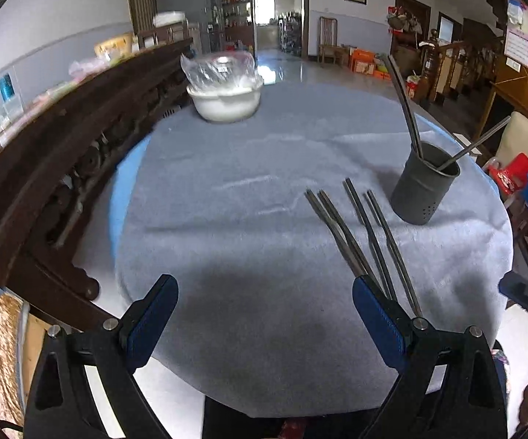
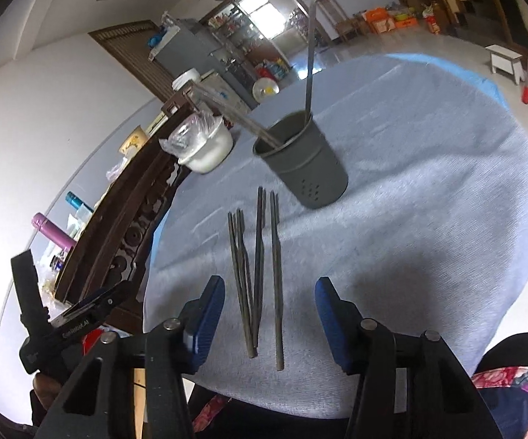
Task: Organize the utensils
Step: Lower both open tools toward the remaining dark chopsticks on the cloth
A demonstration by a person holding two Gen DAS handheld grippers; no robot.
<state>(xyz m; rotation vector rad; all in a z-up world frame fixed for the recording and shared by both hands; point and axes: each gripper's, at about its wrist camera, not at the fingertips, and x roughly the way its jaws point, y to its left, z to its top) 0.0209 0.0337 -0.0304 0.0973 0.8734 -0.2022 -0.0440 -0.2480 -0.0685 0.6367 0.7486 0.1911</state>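
The right gripper point(image 2: 269, 314) hangs released over the near ends of the chopsticks point(image 2: 256, 274) lying loose on the desk point(image 2: 428, 219). The left gripper point(image 1: 264, 314) is released too, empty. Some chopsticks already stand in the holder point(image 2: 302, 162) just beyond; several remain. No writing is legible on the utensils.

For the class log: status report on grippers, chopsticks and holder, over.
Left gripper open, empty. Right gripper open, straddling loose chopsticks on the cloth. Holder upright beyond, some chopsticks inside. Nothing blocking.
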